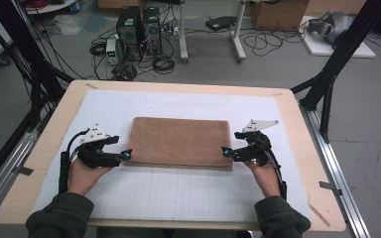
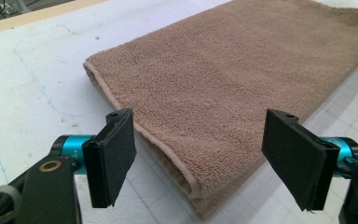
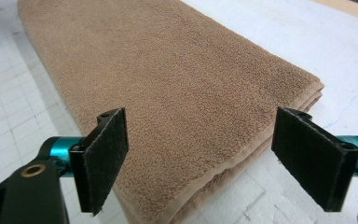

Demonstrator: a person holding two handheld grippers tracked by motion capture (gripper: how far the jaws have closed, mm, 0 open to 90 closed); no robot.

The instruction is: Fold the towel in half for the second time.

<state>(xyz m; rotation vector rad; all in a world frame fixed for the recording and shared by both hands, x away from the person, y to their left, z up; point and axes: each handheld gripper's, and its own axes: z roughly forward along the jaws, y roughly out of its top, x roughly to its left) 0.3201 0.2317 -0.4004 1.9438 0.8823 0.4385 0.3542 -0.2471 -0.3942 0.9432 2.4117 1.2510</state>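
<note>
Now the folded brown towel (image 1: 180, 143) lies flat in the middle of the surface (image 1: 297, 124), on the white grid mat (image 1: 178, 191). My left tongs (image 1: 127, 154) and right tongs (image 1: 224, 151) stand released at its two near corners, gripping nothing. If I close them too shallow, I think only the top layer comes up and the fold falls apart.

Grey concrete floor (image 1: 287, 64), cables (image 1: 163, 62) strewn across it. Two black PC towers (image 1: 139, 32) far left of centre, white table legs (image 1: 211, 37) beside them, cardboard box (image 1: 278, 15) far right. Black frame struts (image 1: 337, 59) flank the wooden table (image 1: 297, 144) with white grid mat (image 1: 178, 193).
</note>
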